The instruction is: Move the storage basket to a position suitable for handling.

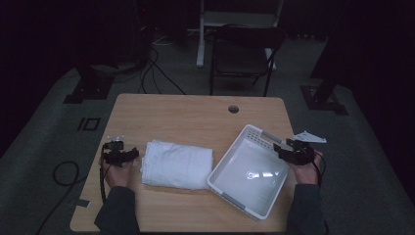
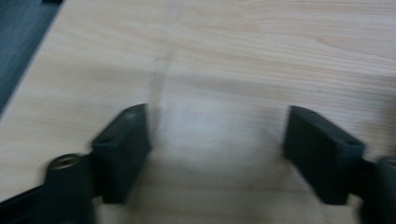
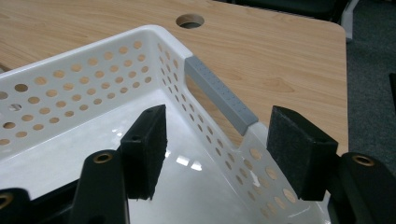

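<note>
Right tool (image 3: 217, 151) straddles basket (image 3: 93, 60) wall, towel (image 1: 177, 164) beside

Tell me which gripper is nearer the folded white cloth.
Left. The left gripper sits just beside the folded white cloth; the right gripper is over the white perforated plastic basket, beyond it.

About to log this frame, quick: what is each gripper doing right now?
Left gripper: open, nothing between the jaws, over bare table.
Right gripper: open, jaws astride the white basket wall, not pressing it.
</note>
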`<state>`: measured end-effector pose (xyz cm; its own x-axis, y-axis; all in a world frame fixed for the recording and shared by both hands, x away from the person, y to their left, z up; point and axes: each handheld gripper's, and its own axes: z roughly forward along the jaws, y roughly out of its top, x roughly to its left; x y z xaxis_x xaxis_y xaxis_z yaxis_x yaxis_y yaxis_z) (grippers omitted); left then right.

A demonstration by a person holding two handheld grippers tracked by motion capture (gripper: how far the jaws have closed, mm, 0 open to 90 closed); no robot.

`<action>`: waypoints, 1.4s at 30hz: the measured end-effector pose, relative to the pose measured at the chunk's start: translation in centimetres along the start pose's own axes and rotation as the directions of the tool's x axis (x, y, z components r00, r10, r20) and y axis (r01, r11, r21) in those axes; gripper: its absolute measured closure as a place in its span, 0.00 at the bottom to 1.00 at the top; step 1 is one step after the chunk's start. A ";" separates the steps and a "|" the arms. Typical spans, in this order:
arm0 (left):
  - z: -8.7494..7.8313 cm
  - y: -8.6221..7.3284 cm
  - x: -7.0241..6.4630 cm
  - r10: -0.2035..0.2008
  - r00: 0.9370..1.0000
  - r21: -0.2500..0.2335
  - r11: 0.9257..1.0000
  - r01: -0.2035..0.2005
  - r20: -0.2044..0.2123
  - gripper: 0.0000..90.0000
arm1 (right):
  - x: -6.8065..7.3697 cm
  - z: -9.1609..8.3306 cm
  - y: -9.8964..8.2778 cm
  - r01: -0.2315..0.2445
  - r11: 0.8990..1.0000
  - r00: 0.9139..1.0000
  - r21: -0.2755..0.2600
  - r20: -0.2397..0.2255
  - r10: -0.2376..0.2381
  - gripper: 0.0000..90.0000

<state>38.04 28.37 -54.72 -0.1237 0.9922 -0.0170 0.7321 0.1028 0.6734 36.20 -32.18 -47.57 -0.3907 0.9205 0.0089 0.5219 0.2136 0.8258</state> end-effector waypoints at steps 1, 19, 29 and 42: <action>-0.2 0.0 0.0 -0.003 1.000 -0.008 1.000 0.003 -0.001 0.30 | 0.0 0.0 0.0 0.003 1.000 1.000 -0.002 0.002 -0.003 0.41; -6.7 0.3 -3.6 0.122 0.975 -0.191 0.978 -0.086 0.186 0.31 | -3.1 1.9 -0.6 -0.053 0.998 0.997 0.016 0.051 0.052 0.36; -9.0 -0.6 -8.6 0.290 0.912 -0.244 0.944 -0.223 0.290 0.31 | -3.5 2.5 -1.2 -0.025 0.999 0.999 0.037 0.037 0.023 0.54; -8.2 -1.6 -11.1 0.369 0.877 -0.229 0.923 -0.308 0.308 0.30 | -4.7 1.7 -1.5 -0.056 0.998 0.983 0.005 0.176 0.054 0.68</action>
<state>32.73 16.60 -49.60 0.3676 0.9300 0.0061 0.5608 -0.2269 0.7962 38.53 -36.25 -49.83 -0.2225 0.9739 -0.0457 0.5466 0.1635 0.8212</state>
